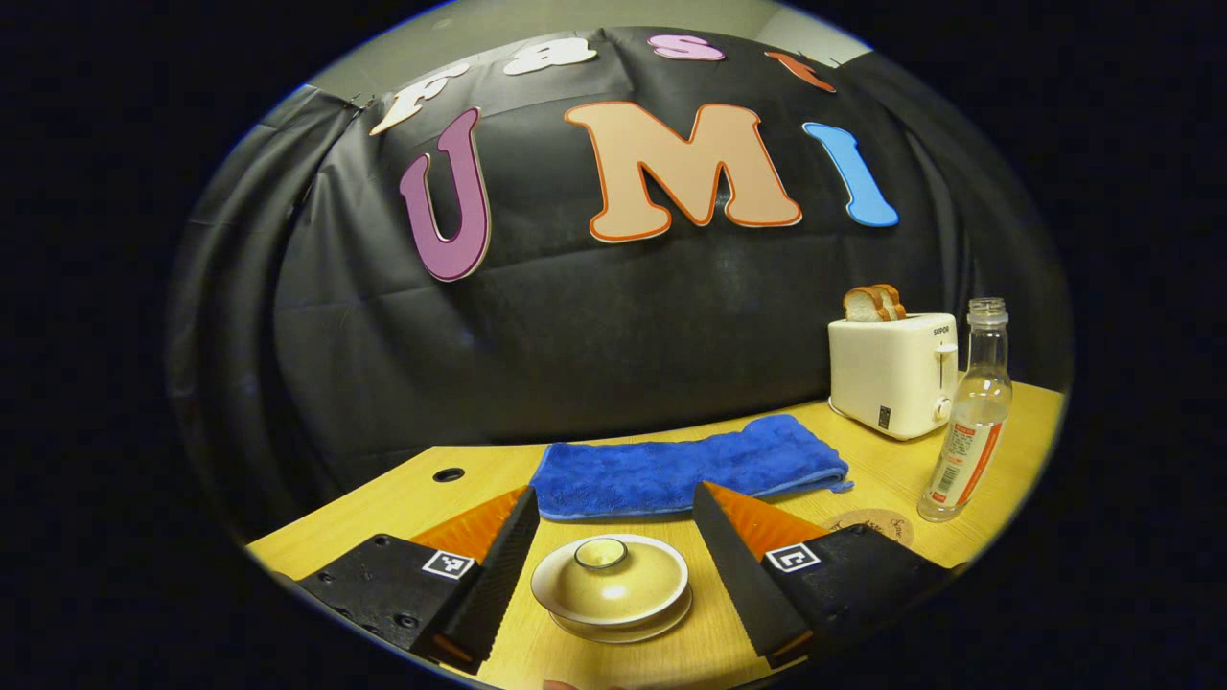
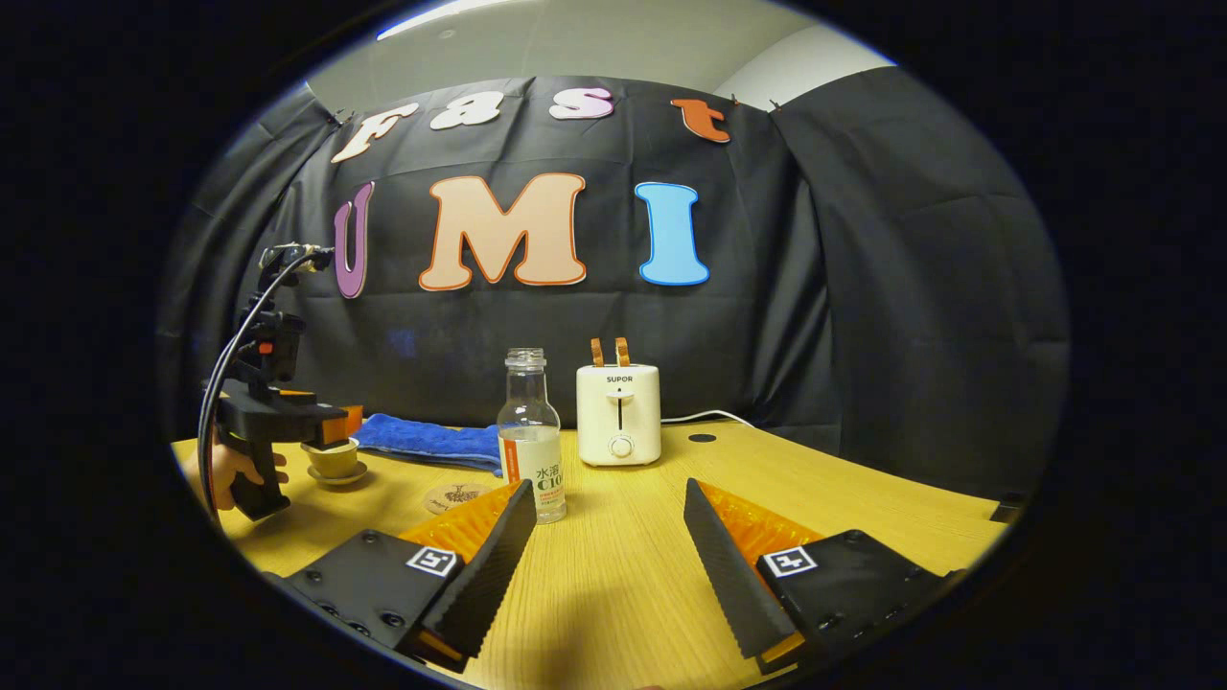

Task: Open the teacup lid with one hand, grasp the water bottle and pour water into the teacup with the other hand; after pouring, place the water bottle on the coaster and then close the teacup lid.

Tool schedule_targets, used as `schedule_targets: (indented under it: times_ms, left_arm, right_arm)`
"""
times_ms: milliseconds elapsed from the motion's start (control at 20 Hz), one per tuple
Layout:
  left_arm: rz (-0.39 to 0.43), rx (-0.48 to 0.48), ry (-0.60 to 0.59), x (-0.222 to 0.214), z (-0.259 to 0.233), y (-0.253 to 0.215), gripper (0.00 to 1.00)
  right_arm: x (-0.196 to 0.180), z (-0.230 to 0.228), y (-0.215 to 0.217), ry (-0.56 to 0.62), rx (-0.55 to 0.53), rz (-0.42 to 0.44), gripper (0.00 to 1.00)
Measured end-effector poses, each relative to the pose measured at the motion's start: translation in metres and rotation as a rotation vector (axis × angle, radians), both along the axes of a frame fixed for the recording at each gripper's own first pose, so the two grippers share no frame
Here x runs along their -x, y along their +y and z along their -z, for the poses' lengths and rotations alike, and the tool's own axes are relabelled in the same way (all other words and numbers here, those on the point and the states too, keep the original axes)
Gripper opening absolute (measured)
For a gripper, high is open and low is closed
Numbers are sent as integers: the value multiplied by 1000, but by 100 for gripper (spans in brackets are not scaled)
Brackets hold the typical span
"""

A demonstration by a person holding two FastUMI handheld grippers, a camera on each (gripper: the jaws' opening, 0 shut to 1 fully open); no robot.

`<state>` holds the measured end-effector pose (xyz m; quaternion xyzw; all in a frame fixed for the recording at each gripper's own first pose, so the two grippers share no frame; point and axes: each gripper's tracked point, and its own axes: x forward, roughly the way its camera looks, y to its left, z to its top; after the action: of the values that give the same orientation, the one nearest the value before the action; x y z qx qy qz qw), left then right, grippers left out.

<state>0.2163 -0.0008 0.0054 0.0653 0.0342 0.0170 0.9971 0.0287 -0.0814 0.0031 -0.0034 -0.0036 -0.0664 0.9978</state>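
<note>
With its lid (image 1: 611,565) on, the teacup (image 1: 613,613) sits between the left gripper (image 1: 613,565)'s spread fingers, poised for lifting; right gripper (image 2: 609,537), fingers apart, faces the water bottle (image 2: 530,436).

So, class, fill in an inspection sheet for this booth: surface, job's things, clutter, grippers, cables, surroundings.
Surface: wooden table, with a round hole near the back.
Job's things: teacup with lid on; water bottle upright, uncapped, part full, off the coaster.
Clutter: blue towel; toaster holding bread.
Grippers: left hand-held gripper open, fingers either side of the teacup; right hand-held gripper open, empty, short of the bottle.
Cables: white toaster lead; black cable looping off the left hand-held gripper.
Surroundings: black cloth wall.
</note>
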Motion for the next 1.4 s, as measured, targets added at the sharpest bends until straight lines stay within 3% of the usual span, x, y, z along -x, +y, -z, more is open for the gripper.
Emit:
schedule_targets:
  times_ms: [300, 600, 700, 850, 950, 1150, 1250, 1400]
  left_arm:
    - [-23, 50, -12, -6, 7, 9, 94]
    - [-22, 46, 16, -10, 18, 8, 87]
    - [-29, 39, 15, -11, 18, 10, 80]
    - [-34, 20, 36, -11, 24, 11, 52]
    - [-32, 20, 38, -11, 24, 10, 46]
    - [-25, 20, 45, -12, 25, 9, 45]
    - [-23, 19, 47, -12, 26, 9, 32]
    - [-18, 17, 54, -11, 26, 9, 30]
  right_arm:
    - [0, 0, 1, 0, 0, -3, 99]
    - [0, 0, 1, 0, 0, -5, 99]
    - [0, -1, 1, 0, -1, -4, 97]
    - [-1, 0, -1, 1, 0, -3, 97]
    - [-2, 0, -2, 1, -1, 0, 100]
    - [-2, 0, -3, 0, 0, 2, 99]
    - [-2, 1, -3, -1, 0, 2, 98]
    - [-2, 0, -3, -1, 0, 2, 98]
